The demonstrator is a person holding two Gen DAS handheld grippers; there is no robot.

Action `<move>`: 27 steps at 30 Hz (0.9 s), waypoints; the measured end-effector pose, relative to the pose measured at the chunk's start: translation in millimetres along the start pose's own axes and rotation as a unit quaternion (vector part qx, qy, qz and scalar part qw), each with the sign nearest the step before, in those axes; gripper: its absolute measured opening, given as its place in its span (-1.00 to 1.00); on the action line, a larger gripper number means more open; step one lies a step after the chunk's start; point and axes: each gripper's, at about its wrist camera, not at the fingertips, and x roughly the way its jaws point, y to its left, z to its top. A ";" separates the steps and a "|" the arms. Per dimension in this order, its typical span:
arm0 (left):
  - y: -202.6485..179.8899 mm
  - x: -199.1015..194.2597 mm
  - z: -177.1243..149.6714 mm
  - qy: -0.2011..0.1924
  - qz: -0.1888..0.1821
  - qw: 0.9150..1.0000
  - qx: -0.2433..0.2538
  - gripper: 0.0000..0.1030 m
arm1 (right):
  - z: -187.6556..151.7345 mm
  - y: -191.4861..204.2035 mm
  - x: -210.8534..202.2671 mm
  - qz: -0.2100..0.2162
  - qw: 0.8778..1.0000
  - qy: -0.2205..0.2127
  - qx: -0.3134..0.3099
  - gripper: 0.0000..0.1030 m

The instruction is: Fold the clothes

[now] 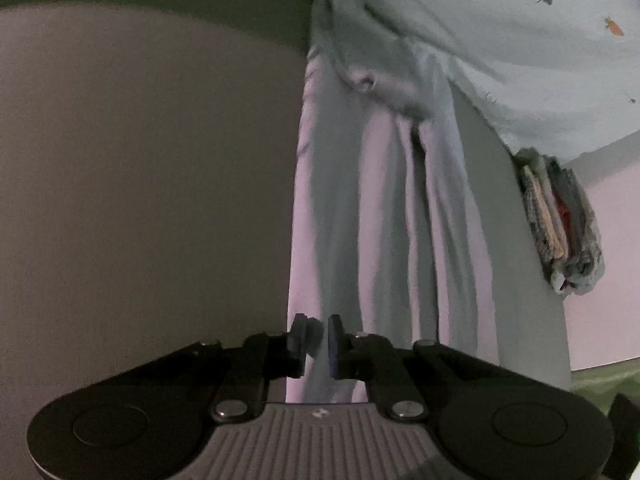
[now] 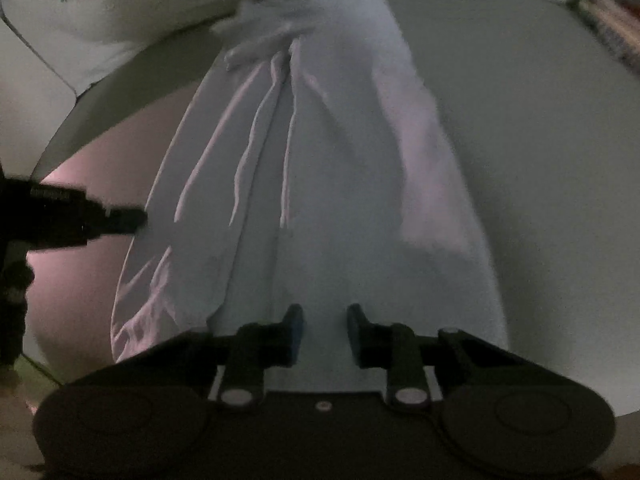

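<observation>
Along the worktop's near edge, left gripper fingers pinch the pale garment's side hem, right gripper fingers part-open, empty; grip the hem level before folding.

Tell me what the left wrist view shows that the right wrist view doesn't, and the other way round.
Only the left wrist view shows the left gripper head-on, its fingers pinching an edge of the pale garment, and the stack of folded clothes clearly, from the side. Only the right wrist view shows the right gripper, open over the garment's near end with nothing visibly between the fingers, plus the left gripper coming in sideways at the garment's left edge. Both show the same long wrinkled garment stretched across the gray table.
</observation>
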 end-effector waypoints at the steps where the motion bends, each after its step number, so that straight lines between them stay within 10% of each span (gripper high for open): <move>1: -0.8 -2.2 -6.4 0.001 0.000 1.000 -0.004 -0.81 | 0.0 0.4 1.1 0.004 1.000 -0.004 -0.003 -0.49; 16: -3.1 -23.3 -122.9 0.004 -0.029 0.992 -0.121 -0.40 | -19.6 -84.2 -37.0 0.050 0.996 -0.047 0.065 -0.14; 25: -23.9 -9.9 -136.0 0.075 0.017 0.997 -0.006 -0.16 | -64.1 -103.5 -54.8 0.048 0.985 -0.062 0.150 -0.06; 27: -29.5 -29.8 -139.2 0.045 0.015 0.999 0.026 0.44 | -77.6 -106.9 -58.2 0.046 0.983 -0.048 0.173 0.03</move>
